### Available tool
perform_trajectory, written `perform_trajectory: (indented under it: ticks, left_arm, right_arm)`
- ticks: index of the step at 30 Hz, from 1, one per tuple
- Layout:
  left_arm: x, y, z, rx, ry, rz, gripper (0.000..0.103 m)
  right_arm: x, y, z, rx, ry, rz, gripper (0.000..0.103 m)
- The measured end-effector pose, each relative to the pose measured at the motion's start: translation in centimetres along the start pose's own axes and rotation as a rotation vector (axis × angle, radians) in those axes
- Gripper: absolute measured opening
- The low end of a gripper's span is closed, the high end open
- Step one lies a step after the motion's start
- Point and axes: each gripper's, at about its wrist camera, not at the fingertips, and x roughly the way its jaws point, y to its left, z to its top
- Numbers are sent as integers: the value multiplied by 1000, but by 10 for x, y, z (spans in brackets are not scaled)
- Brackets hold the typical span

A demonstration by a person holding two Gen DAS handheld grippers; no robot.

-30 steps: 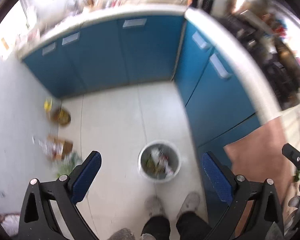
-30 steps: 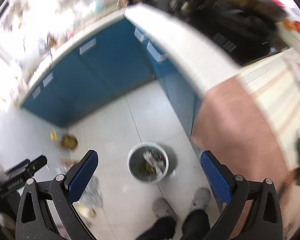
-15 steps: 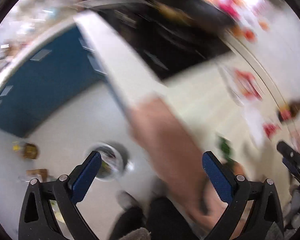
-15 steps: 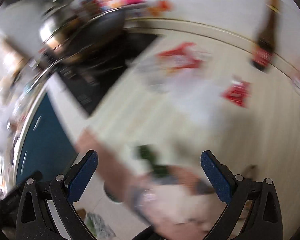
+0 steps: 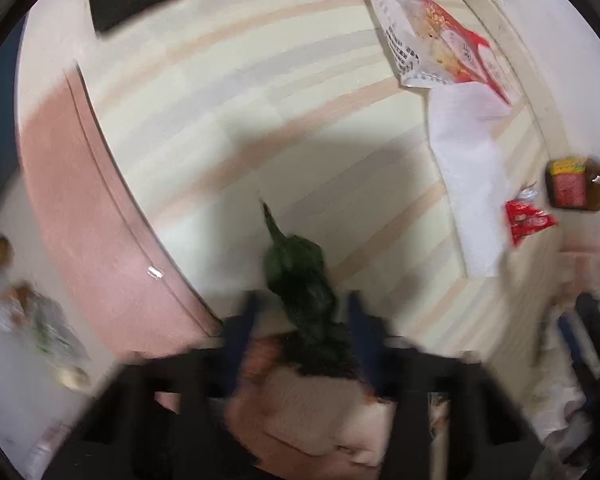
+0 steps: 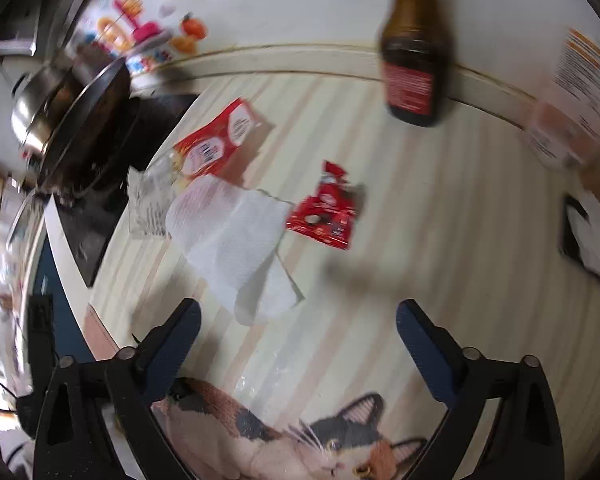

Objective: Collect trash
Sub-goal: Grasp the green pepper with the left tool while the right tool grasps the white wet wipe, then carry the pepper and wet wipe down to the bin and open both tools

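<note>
- The left gripper (image 5: 300, 316) is closing, and the dark green vegetable scrap (image 5: 298, 276) on the striped bench (image 5: 260, 92) sits between its blurred fingers; a grip is not clear.
- The right gripper (image 6: 298, 340) stands wide apart with nothing inside and is closing slightly.
- Near the white paper towel (image 6: 236, 240) lie a small red wrapper (image 6: 326, 216), a larger red-and-white packet (image 6: 216, 146) and a brown bottle (image 6: 414, 60) further back.
</note>
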Motion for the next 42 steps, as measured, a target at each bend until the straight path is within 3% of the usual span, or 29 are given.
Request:
perform_trajectory:
  ticks: [3, 4, 8, 13, 15, 16, 17, 18, 19, 25, 31, 36, 42]
  left_arm:
    - [-5, 1, 0, 54, -27, 65, 19]
    - [-8, 1, 0, 77, -48, 101, 14]
    - [-17, 9, 1, 125, -107, 211, 14]
    - [-19, 14, 3, 145, -144, 266, 12]
    - [-20, 18, 3, 147, -149, 268, 12]
    - [-21, 19, 3, 146, -151, 265, 12]
    - [-19, 16, 5, 145, -152, 260, 12]
    - [-18, 18, 6, 143, -151, 252, 12]
    - [-19, 20, 6, 144, -150, 241, 12]
    - [-36, 42, 7, 141, -170, 183, 11]
    - [-71, 65, -1, 113, -227, 117, 11]
    - [-106, 103, -10, 41, -283, 63, 11]
    - [-141, 188, -35, -120, -338, 53, 11]
  right_arm:
    - [20, 22, 6, -77, 24, 22, 89]
    - [31, 34, 9, -119, 39, 26, 89]
    - [67, 69, 14, -230, 79, 2, 88]
    - [109, 98, 15, -291, 154, -59, 81]
    - [120, 101, 12, -301, 178, -90, 67]
    - [119, 105, 10, -323, 153, -116, 55]
    - [119, 109, 8, -348, 145, -158, 49]
    - [119, 110, 7, -355, 143, -175, 33]
    - [118, 110, 6, -348, 135, -174, 2]
    - [95, 101, 1, -261, 111, -115, 3]
    - [52, 117, -13, -182, 105, 26, 3]
    - [25, 158, -31, -188, 119, 147, 3]
    - [20, 247, -76, -300, 188, 303, 3]
